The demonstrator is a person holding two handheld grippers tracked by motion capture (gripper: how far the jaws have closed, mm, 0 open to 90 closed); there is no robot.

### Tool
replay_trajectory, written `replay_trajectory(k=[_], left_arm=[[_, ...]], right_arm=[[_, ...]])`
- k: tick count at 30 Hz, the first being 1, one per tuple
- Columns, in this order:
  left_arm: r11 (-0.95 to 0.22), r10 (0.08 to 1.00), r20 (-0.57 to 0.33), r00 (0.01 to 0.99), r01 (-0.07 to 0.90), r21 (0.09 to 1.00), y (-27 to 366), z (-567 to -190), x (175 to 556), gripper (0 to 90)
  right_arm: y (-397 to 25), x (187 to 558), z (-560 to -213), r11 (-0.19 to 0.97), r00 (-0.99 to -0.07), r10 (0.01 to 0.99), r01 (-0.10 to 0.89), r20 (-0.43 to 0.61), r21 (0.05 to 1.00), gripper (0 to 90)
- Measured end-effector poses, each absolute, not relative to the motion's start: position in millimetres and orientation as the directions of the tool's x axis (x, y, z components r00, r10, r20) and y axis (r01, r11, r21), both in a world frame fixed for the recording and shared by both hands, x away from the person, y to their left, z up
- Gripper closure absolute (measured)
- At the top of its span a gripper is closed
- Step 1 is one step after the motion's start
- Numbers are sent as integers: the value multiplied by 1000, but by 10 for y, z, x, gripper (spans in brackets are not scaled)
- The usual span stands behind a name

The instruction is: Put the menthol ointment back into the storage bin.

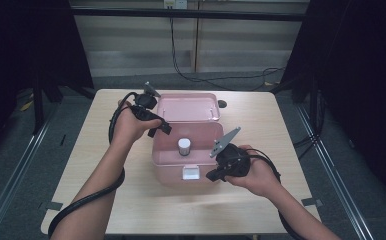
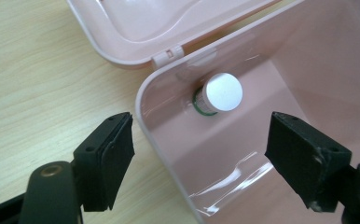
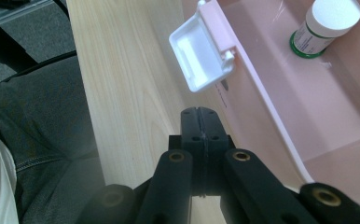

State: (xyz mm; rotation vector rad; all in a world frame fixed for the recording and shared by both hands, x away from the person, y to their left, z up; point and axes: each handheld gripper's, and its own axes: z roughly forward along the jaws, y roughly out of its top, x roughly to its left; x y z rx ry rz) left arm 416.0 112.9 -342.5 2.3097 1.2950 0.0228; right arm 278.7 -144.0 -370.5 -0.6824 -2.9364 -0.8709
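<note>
Light wood table (image 1: 96, 200) in a dim room with dark curtains either side. One pink plastic box (image 1: 163, 170) sits mid-table, its lid (image 1: 186, 106) flipped open toward the far side, one white latch (image 1: 190, 172) hanging on the near wall. Inside stands exactly one pill bottle (image 1: 184, 146), white cap, upright. Two grippers: left gripper (image 2: 199, 154) has its jaws wide apart, straddling the box's left wall; right gripper (image 3: 200, 122) pinched together on nothing, just near the latch.
</note>
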Motion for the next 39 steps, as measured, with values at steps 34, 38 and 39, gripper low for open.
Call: replay_trajectory(k=[34, 38, 39], left_arm=[[-393, 827, -226, 514, 818, 420, 1421, -3462, 4174, 232], [-394, 828, -225, 513, 819, 417, 1429, -3467, 4184, 232], [-396, 826, -228, 516, 818, 418, 1428, -3469, 4187, 232]], right_arm=[[-1012, 2925, -3796, 767, -922, 377, 366, 91, 527, 900], [-1003, 2934, -3798, 771, -924, 373, 360, 86, 525, 900], [-1001, 2932, -3796, 773, -923, 374, 361, 85, 522, 900]])
